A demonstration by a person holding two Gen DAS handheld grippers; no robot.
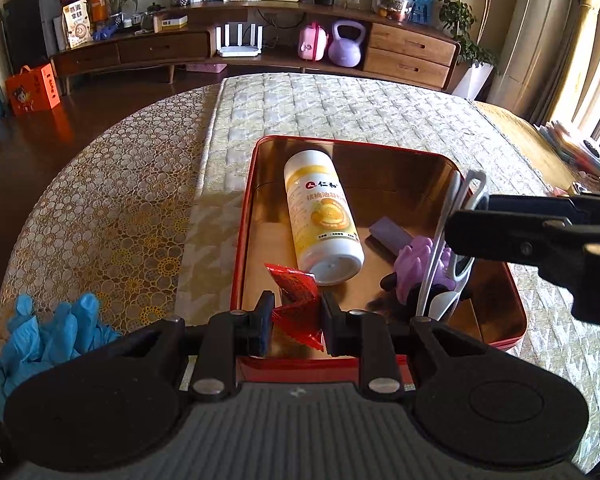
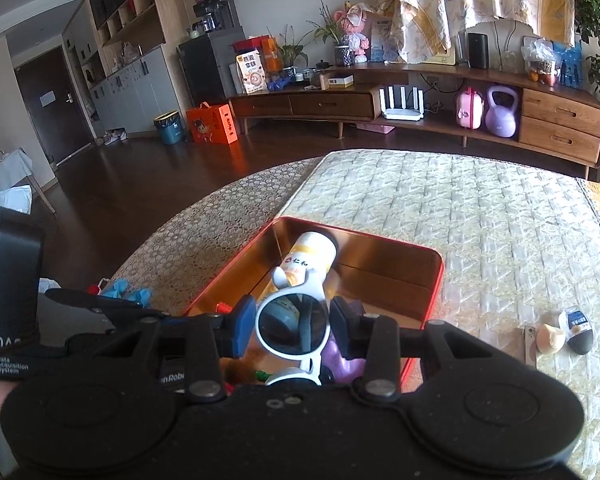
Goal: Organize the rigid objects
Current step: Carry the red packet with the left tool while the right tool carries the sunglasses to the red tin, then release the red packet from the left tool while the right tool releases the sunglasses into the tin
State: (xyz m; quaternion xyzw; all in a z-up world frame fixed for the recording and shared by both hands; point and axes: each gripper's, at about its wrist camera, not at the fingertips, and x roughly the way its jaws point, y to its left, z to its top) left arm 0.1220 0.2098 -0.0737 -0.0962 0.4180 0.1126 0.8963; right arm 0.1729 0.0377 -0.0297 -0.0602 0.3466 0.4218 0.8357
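A red tin box (image 1: pixel 244 216) with a gold inside lies on the quilted mat; it also shows in the right wrist view (image 2: pixel 432 292). In it lie a white and yellow bottle (image 1: pixel 322 216) on its side, a purple block (image 1: pixel 388 236) and a purple toy (image 1: pixel 420 268). My left gripper (image 1: pixel 296 320) is shut on a red packet (image 1: pixel 296 300) over the box's near edge. My right gripper (image 2: pixel 292 328) is shut on white sunglasses (image 2: pixel 292 324) held above the box; the sunglasses (image 1: pixel 456 240) and right gripper (image 1: pixel 460 228) also show in the left wrist view.
Blue gloves (image 1: pixel 48 332) lie on the lace tablecloth left of the box. Small objects (image 2: pixel 568 334) lie on the mat to the right of the box. A wooden sideboard (image 2: pixel 420 96) stands beyond the table.
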